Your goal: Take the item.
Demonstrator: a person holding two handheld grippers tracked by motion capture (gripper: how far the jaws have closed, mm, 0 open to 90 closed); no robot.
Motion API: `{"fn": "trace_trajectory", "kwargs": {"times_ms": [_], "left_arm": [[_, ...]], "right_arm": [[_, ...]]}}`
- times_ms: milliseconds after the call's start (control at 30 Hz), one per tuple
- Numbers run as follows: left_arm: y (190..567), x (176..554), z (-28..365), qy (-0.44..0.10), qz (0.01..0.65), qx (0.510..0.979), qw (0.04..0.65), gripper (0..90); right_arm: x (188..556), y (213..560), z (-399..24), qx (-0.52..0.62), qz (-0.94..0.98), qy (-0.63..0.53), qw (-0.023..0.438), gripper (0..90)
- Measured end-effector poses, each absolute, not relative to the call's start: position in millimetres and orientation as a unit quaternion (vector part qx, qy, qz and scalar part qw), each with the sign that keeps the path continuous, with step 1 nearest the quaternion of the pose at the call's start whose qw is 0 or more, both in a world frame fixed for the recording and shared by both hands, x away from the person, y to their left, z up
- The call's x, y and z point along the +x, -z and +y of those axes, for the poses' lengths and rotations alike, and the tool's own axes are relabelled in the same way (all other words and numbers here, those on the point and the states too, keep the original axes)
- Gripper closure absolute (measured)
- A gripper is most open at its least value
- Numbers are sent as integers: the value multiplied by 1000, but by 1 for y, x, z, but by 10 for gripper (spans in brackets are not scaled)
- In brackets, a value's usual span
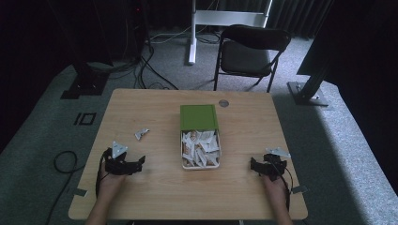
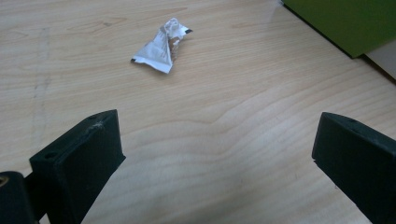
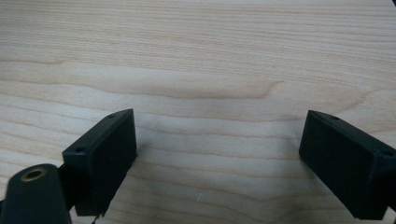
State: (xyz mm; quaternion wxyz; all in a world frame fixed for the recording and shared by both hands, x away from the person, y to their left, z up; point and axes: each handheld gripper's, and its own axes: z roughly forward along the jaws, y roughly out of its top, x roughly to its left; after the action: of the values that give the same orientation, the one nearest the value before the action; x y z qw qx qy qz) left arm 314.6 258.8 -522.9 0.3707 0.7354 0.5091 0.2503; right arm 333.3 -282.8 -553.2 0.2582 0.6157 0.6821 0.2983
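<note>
A white box (image 1: 201,150) full of several small white packets stands in the middle of the wooden table (image 1: 155,187), its green lid (image 1: 198,116) slid back toward the far side. One crumpled silver packet (image 1: 141,133) (image 2: 162,45) lies loose on the table left of the box. My left gripper (image 1: 139,162) (image 2: 219,149) rests at the near left, open and empty, with the loose packet ahead of its jaws. At the near right my right gripper (image 1: 254,165) (image 3: 217,154) stands open over bare wood, holding nothing.
A small round metal disc (image 1: 223,102) is set into the table near its far edge. Beyond the table stand a black folding chair (image 1: 251,49), a white stand (image 1: 192,28) and cables on the grey carpet. The green lid's corner (image 2: 355,23) shows at the left gripper view's top right.
</note>
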Motion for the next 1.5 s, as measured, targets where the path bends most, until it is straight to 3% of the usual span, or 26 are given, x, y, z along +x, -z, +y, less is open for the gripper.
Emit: {"fn": "trace_trajectory", "kwargs": {"times_ms": [867, 1500], "left_arm": [[530, 261, 302, -275, 575, 692, 340, 24], [547, 251, 337, -269, 647, 653, 289, 24]], "right_arm": [[333, 553, -283, 616, 682, -298, 258, 109], [333, 553, -283, 617, 681, -298, 258, 110]]}}
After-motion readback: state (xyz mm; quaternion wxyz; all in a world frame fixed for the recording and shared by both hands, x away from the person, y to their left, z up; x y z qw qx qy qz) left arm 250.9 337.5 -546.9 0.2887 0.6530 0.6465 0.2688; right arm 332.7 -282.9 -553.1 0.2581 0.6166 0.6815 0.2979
